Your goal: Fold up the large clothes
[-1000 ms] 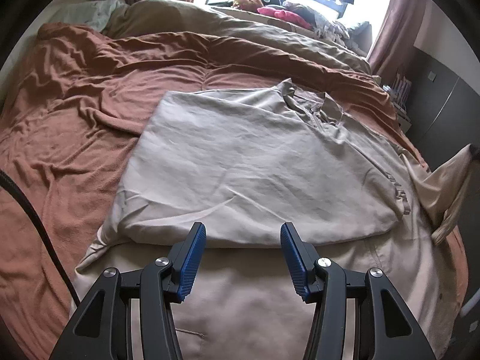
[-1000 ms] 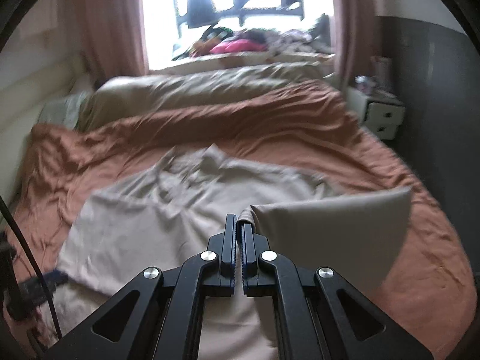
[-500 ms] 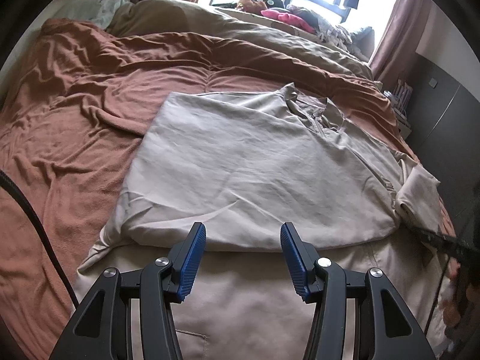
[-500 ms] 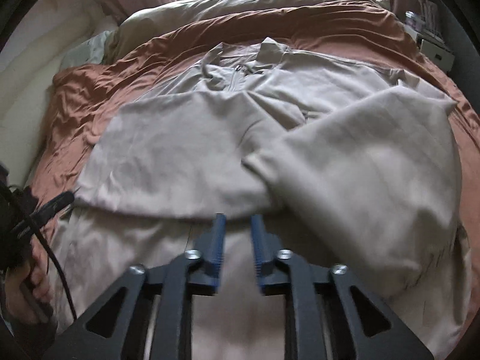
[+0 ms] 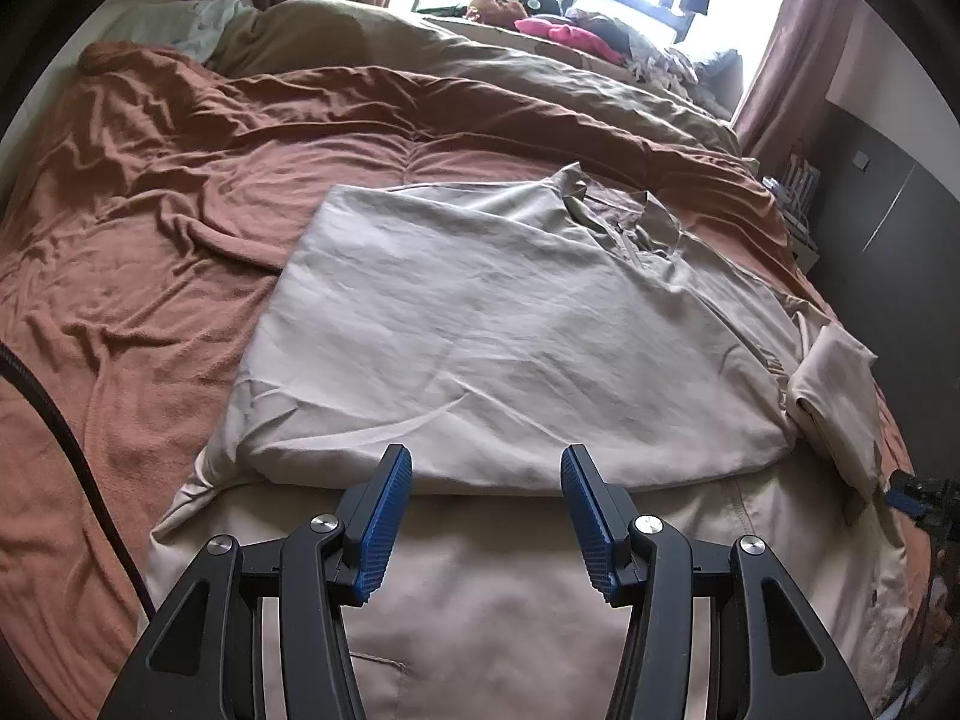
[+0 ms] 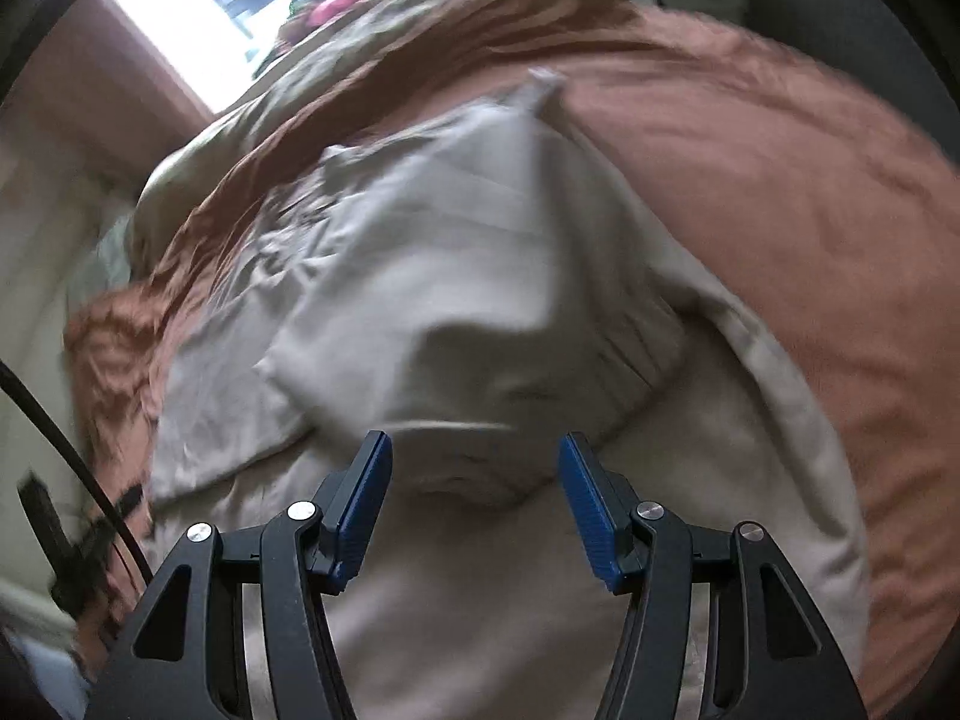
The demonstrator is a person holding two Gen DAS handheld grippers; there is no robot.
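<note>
A large beige garment (image 5: pixel 480 348) lies spread on the bed, its left side folded over the middle. The folded sleeve (image 5: pixel 834 384) rests at its right edge. My left gripper (image 5: pixel 486 468) hovers open over the near fold line, nothing between its blue pads. In the blurred right wrist view the same garment (image 6: pixel 480 312) fills the centre. My right gripper (image 6: pixel 474 462) hangs just above the sleeve fold with its jaws opening. Cloth lies below the pads; they do not press on it.
A rust-brown blanket (image 5: pixel 150 240) covers the bed around the garment. A beige duvet (image 5: pixel 480 66) and a heap of clothes (image 5: pixel 570 30) lie by the window. A black cable (image 5: pixel 72 438) runs at the left. The right gripper's tip (image 5: pixel 918 492) shows at the right edge.
The right gripper let go of the lifted sleeve, which now lies folded on the garment's right side. It dropped low, rolled, and its jaws went from shut to wide. The left gripper stayed still.
</note>
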